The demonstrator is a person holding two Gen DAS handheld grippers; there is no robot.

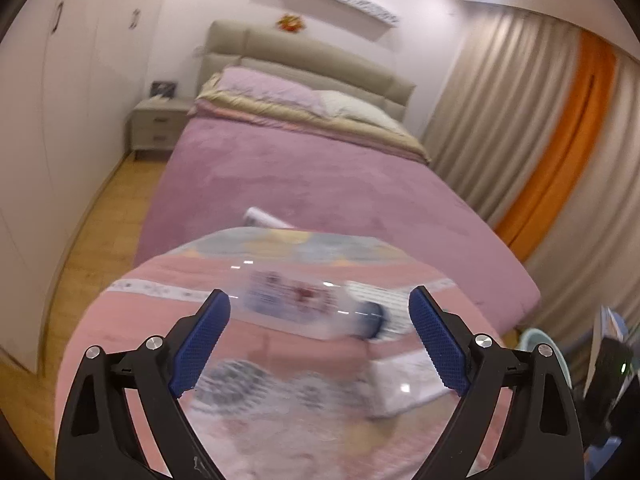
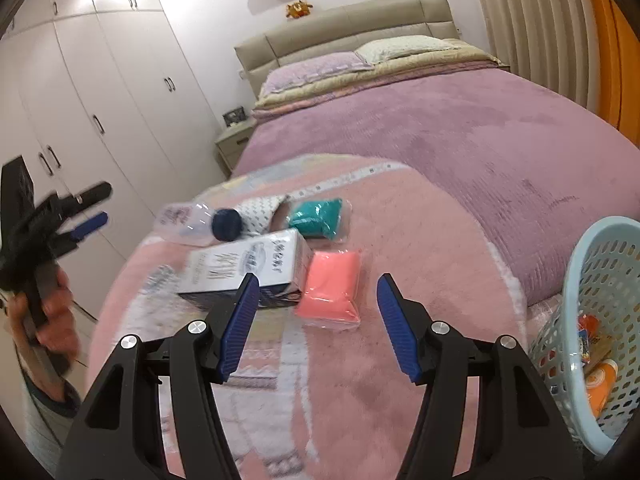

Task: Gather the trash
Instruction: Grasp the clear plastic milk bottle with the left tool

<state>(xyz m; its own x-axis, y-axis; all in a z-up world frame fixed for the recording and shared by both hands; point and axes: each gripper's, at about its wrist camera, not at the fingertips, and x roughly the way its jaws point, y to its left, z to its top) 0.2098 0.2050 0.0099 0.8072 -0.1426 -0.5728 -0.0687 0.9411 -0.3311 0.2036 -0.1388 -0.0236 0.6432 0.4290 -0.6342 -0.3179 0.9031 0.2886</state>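
Observation:
A clear plastic bottle (image 1: 312,304) with a dark blue cap lies on its side on a round pink table (image 1: 140,320); it also shows in the right wrist view (image 2: 192,220). My left gripper (image 1: 320,336) is open just above and in front of it, empty. Next to the bottle lie a white and blue carton (image 2: 244,268), a coral packet (image 2: 332,284), a teal packet (image 2: 318,216) and a patterned white wrapper (image 2: 260,210). My right gripper (image 2: 316,320) is open and empty, near the coral packet. The left gripper shows at the left edge (image 2: 92,204).
A light blue perforated basket (image 2: 592,320) with some orange and red trash inside stands at the right. A bed with a purple cover (image 2: 460,132) lies behind the table. White wardrobes (image 2: 100,100) line the left wall. Wooden floor (image 1: 100,220) runs beside the bed.

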